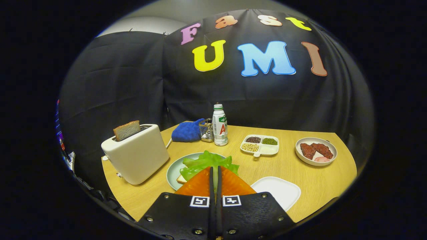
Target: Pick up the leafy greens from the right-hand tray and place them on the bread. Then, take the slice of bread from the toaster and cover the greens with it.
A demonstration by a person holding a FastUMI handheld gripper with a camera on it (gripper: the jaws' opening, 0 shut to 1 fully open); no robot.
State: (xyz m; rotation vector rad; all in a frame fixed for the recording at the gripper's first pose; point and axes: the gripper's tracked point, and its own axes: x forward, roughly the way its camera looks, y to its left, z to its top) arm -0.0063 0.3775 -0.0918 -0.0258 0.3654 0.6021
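Gripper (215, 173) fingers nearly together, thin lettuce stem apparently pinched between tips. Lettuce (208, 163) over bread base (181, 179) on green plate (173, 170), held low, likely for release. Toaster (136, 153) left of plate, second bread slice (126, 130) standing up out of slot, handy to grab. Emptied white tray (278, 190) right of plate.

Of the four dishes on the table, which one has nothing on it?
The white tray just right of the tool, whose fingers sit nearly closed above the greens. The others hold food.
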